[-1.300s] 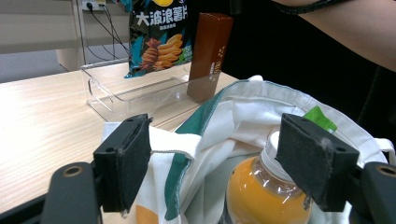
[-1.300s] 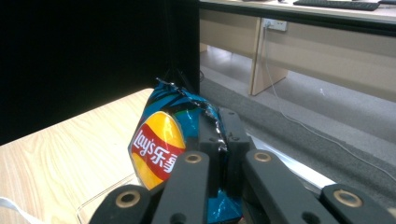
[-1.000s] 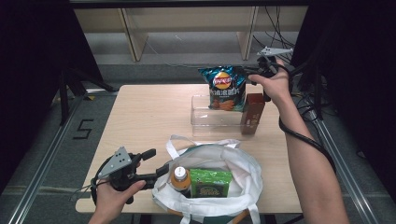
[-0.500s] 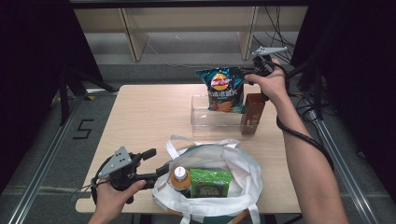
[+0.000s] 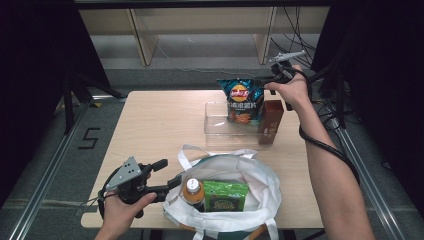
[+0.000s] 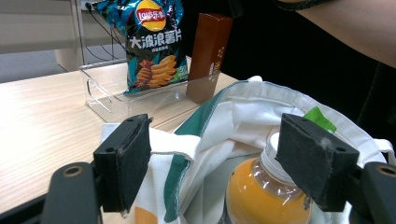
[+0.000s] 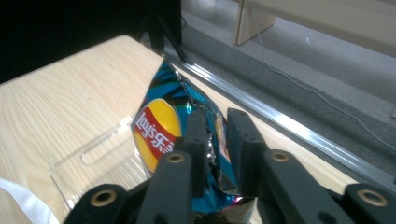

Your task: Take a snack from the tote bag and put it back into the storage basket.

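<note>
Our right gripper (image 7: 217, 140) pinches the chip bag (image 5: 241, 100) at one o'clock; our left gripper (image 6: 224, 163) stays spread over the bottle (image 6: 261, 196).

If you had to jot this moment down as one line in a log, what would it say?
right hand-held gripper: shut on chip bag over clear bin | left hand-held gripper: open at tote bag rim | in bag: juice bottle, green box

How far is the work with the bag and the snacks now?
Done: the orange juice bottle and green box lie in the white cloth bag. In hand: the right gripper pinches the blue chip bag above the clear plastic tray; the left gripper holds the bag's rim open. Left: the brown carton.
</note>
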Available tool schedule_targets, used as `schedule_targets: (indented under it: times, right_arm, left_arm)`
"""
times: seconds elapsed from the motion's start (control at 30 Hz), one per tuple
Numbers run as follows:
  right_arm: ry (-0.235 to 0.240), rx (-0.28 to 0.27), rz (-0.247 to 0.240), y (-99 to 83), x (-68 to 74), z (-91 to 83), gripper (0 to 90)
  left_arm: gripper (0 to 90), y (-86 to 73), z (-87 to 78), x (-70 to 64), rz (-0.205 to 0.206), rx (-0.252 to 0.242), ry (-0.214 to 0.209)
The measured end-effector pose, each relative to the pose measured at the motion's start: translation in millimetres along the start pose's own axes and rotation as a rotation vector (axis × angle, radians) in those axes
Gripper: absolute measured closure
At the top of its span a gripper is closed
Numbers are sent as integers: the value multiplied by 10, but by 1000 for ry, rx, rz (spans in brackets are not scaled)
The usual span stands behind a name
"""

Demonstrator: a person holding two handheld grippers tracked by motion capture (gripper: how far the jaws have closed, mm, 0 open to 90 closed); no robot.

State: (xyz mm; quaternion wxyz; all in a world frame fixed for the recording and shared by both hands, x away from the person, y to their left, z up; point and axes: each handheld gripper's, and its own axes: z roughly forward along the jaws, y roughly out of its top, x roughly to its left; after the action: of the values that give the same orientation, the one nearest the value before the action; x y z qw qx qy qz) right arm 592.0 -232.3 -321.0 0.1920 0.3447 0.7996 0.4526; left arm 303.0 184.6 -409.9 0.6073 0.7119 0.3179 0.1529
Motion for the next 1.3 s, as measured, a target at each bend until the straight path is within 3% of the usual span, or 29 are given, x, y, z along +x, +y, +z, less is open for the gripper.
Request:
schedule_targets:
  times: [0.1, 0.17, 0.23, 0.47, 0.73, 1.07, 1.23, 1.3]
  right_arm:
    - [1, 32, -9, 4, 7, -42, 696]
    - [-9, 0, 5, 17, 7, -70, 623]
    - [-7, 7, 7, 48, 8, -126, 584]
    - [-43, -36, -16, 99, 19, -305, 594]
    - [-87, -67, 55, 24, 50, -496, 588]
    - [-81, -79, 87, -93, 89, -794, 581]
    - [-83, -128, 73, -159, 144, -928, 580]
    - [-68, -125, 75, -193, 180, -980, 580]
  left_arm:
    - [253, -2, 2, -1, 2, 1, 0]
    - [253, 2, 1, -5, 2, -1, 0]
    - [253, 5, 1, -3, 2, -6, -3]
    - [253, 10, 1, -11, 5, -3, 0]
    - [254, 42, -32, -12, -1, -21, 2]
    - [256, 82, -50, -45, 12, -33, -1]
    - [257, 93, -47, -47, 18, -35, -4]
    - [257, 92, -51, -48, 15, -36, -4]
